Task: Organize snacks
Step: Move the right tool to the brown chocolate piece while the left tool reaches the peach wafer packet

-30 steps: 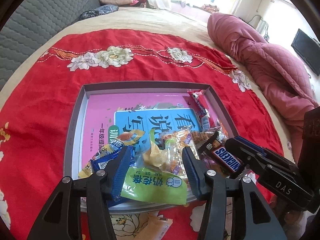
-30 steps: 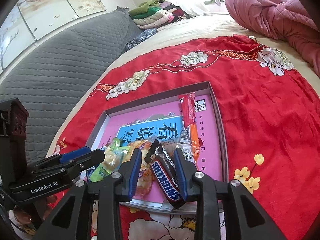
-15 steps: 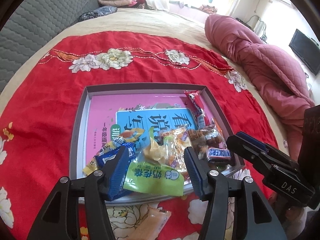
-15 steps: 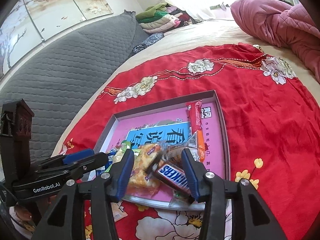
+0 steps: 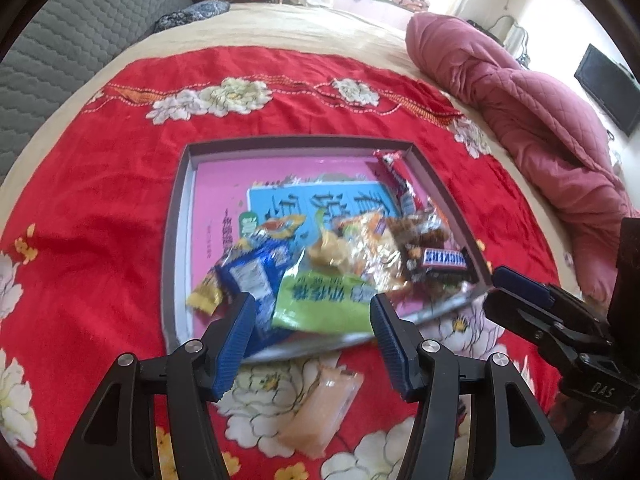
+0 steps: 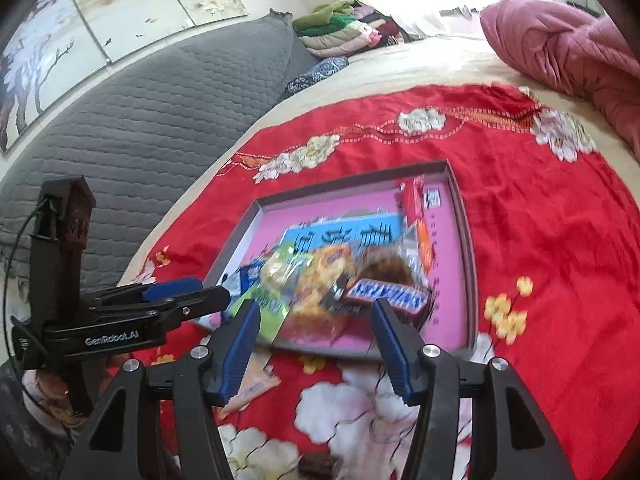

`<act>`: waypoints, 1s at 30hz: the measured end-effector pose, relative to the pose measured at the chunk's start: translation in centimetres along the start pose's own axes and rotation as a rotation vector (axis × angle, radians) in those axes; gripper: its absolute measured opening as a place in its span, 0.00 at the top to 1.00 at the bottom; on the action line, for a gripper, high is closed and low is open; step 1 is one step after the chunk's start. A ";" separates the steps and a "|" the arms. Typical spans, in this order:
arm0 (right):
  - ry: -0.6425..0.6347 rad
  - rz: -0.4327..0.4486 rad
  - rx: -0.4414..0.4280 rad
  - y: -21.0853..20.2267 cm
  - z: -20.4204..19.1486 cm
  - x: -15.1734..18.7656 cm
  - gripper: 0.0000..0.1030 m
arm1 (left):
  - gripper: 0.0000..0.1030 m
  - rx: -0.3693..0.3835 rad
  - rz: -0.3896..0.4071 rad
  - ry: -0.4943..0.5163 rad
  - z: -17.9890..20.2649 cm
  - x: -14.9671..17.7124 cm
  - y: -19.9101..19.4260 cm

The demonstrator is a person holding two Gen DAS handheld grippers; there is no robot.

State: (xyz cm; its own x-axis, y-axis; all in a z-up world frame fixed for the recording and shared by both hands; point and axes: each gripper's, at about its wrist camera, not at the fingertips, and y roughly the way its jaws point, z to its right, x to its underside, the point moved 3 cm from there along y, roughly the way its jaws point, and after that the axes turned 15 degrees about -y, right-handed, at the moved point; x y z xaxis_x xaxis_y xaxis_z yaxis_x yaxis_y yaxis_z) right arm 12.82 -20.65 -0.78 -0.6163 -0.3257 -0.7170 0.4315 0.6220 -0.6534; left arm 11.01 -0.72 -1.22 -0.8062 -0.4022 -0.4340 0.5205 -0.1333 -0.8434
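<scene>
A grey-rimmed tray (image 5: 176, 216) with a pink and blue base lies on the red floral cloth; it also shows in the right wrist view (image 6: 466, 248). Snacks are piled at its near end: a green packet (image 5: 324, 300), a blue packet (image 5: 252, 276), a Snickers bar (image 5: 444, 258) (image 6: 386, 292), and a long red packet (image 5: 396, 176) by the right wall. A peach packet (image 5: 324, 412) lies on the cloth outside the tray. My left gripper (image 5: 312, 340) is open and empty, just short of the tray. My right gripper (image 6: 316, 344) is open and empty, near the tray's near edge.
A pink quilt (image 5: 540, 120) is heaped at the right of the bed. A grey padded headboard (image 6: 140, 112) and folded clothes (image 6: 340, 28) lie beyond the cloth. A small dark sweet (image 6: 316, 466) lies on the cloth near the right gripper.
My right gripper let go of the Snickers bar, which now lies in the tray, and opened wide. Both grippers pulled back from the tray toward me.
</scene>
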 end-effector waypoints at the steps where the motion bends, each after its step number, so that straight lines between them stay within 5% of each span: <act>1: 0.014 -0.003 -0.010 -0.2 -0.3 0.4 0.44 | 0.40 -0.006 -0.006 0.002 -0.3 0.3 -0.1; 30: -0.005 -0.301 0.115 1.5 -3.4 8.8 0.43 | 0.40 -0.034 -0.172 0.125 -1.7 6.9 2.4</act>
State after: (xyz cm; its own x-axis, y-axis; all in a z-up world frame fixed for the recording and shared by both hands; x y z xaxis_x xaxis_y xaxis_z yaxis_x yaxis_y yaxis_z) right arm 5.86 -20.14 -7.24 -0.7246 -0.4861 -0.4885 0.3021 0.4131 -0.8591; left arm 6.25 -2.28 -6.81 -0.9120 -0.2608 -0.3165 0.3639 -0.1587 -0.9178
